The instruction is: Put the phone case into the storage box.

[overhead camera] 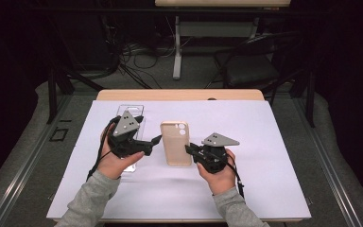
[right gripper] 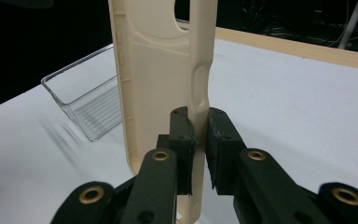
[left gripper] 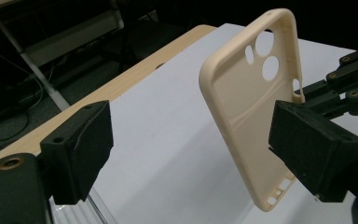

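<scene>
Mid-table, R gripper [right gripper: 199,140] clamps case [overhead camera: 176,142] by its side edge; L gripper [left gripper: 191,144], jaws wide, straddles case's long axis.

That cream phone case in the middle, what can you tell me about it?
The phone case is cream, matt and rubbery-looking, with a raised rim, round camera holes near its top and small cutouts along its edges. It is empty, inside face showing. The right tool pinches one long edge and holds it over the white sheet; the left tool's jaws stand open beside it.
</scene>
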